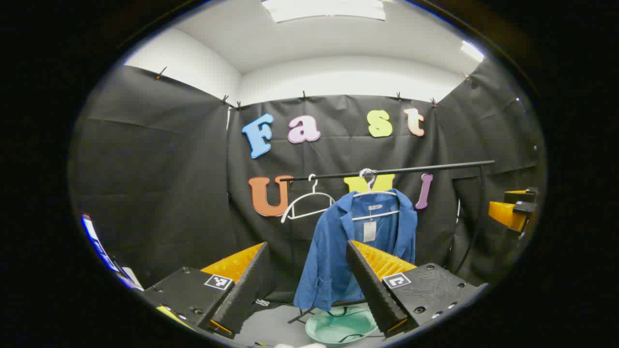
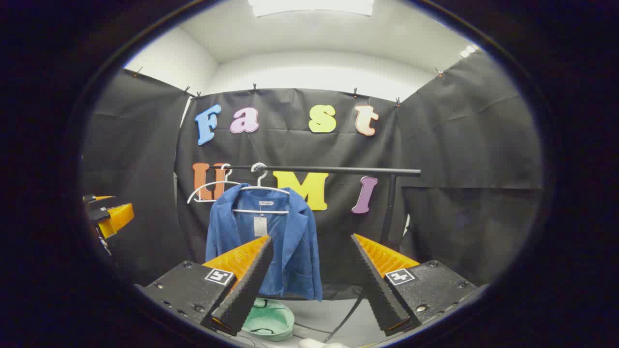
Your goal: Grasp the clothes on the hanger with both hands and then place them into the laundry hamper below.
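Observation:
A blue jacket (image 1: 333,251) (image 2: 295,241) with a paper tag hangs on a white hanger (image 1: 375,193) (image 2: 261,191) from a black rail (image 1: 411,169) (image 2: 338,170). Below it on the floor sits a pale green hamper (image 1: 333,328) (image 2: 271,320). My left gripper (image 1: 307,285) is open, still short of the jacket, nothing between its fingers. My right gripper (image 2: 312,280) is open too, with the jacket ahead and to its left. The right gripper (image 1: 512,212) juts in at the right edge of the left gripper view, and the left gripper (image 2: 109,212) at the left edge of the right gripper view.
An empty white hanger (image 1: 307,203) (image 2: 210,188) hangs left of the jacket on the same rail. The rail's black upright (image 2: 389,208) stands to the right. A cable (image 2: 348,311) trails over the grey floor near the hamper. Black cloth walls close the booth.

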Tool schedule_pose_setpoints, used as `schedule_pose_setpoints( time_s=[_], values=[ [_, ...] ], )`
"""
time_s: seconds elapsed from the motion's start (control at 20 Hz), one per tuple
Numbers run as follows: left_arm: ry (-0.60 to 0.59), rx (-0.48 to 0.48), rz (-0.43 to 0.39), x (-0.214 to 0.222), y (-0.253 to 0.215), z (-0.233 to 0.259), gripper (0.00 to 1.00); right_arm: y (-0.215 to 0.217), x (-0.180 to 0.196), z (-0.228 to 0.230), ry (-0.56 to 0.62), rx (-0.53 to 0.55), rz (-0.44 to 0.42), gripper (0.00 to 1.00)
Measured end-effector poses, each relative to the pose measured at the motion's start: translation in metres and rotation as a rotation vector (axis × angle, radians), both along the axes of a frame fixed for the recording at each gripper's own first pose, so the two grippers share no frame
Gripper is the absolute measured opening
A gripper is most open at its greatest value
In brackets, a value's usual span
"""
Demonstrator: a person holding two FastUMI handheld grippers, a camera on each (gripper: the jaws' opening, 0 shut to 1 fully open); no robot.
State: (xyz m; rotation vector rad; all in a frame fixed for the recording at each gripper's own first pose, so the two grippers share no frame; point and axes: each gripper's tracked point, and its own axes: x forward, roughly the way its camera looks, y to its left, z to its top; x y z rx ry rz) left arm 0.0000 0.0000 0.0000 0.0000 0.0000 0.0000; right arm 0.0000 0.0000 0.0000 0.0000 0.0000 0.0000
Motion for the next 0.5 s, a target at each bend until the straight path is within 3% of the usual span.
schedule_pose_setpoints(
  time_s=[0.5],
  values=[
    [-0.004,0.014,0.018,-0.018,0.002,0.01,1.0,0.004,-0.003,0.005,-0.019,0.011,0.032,0.99]
  ],
)
